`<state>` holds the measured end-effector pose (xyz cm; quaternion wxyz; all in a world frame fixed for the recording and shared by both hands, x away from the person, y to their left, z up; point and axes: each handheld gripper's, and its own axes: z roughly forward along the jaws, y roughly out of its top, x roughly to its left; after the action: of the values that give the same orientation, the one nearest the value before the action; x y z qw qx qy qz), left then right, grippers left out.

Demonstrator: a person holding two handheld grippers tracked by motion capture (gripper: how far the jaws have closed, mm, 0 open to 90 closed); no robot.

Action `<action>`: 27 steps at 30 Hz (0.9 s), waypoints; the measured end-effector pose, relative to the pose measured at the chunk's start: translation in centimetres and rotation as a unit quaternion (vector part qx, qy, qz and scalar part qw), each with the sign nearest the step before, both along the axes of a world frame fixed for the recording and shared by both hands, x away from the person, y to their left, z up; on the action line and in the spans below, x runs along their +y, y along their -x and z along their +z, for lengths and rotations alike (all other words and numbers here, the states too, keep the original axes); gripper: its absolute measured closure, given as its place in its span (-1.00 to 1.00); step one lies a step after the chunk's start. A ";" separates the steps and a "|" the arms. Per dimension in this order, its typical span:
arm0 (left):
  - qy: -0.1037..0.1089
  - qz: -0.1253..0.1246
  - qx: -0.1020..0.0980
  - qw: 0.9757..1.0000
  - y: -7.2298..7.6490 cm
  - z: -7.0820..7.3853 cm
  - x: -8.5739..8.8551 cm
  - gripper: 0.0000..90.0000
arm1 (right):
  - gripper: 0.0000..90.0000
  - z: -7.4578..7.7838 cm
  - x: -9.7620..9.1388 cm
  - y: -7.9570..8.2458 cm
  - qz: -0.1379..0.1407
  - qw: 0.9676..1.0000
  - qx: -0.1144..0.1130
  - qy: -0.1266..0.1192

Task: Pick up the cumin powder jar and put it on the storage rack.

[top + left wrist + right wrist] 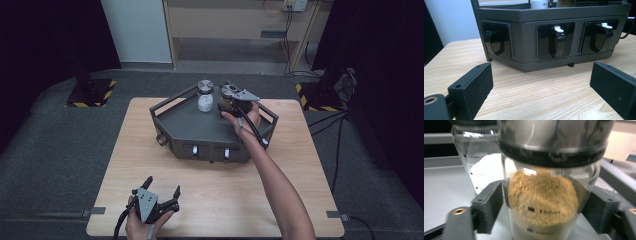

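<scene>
The step in hand looks like the release of a jar of brown granules [542,197] on the top deck of a dark grey angular rack [192,127] that stands on the pale wood-grain tabletop [210,192]; the right hand-held gripper [541,207] has the jar between its black jaws at the rack's far right corner, and the left jaw seems to stand just off the glass while the right jaw is partly hidden behind it, so the grip reads as loosened rather than clamped; the jar is clear glass printed with volume marks, topped by a wide brushed-metal lid over a dark band, its fill coarse and sandy; just beside it stands a like jar of white powder [205,97], close enough that the next move probably calls for a straight backward withdrawal with the jaws spread wide, so as not to knock either jar; the left hand-held gripper [161,189] rests low at the near edge of the tabletop, its matte, blocky jaws wide apart with nothing between them, facing the rack's front panels, where glossy black recessed latches [556,40] carry small white tabs; the rack's deck is smooth and railed.
</scene>
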<state>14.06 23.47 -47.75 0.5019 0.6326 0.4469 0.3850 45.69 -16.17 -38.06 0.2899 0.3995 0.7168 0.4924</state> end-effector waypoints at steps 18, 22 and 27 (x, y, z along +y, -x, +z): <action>-0.001 0.003 0.000 1.000 0.0 0.0 0.0 -0.92 | -0.87 1.5 -0.7 1.3 0.009 1.000 0.012 -0.001; -0.002 0.005 -0.001 1.000 0.0 0.0 -0.1 -0.92 | -0.87 1.9 -0.9 1.8 0.014 1.000 0.011 -0.004; -0.004 0.007 -0.003 1.000 0.0 0.0 -0.1 -0.92 | -0.88 2.5 -1.2 2.4 0.013 1.000 0.015 -0.005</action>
<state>14.06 23.42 -47.75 0.4981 0.6303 0.4484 0.3919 43.28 -17.34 -35.61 0.2706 0.3993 0.7236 0.4936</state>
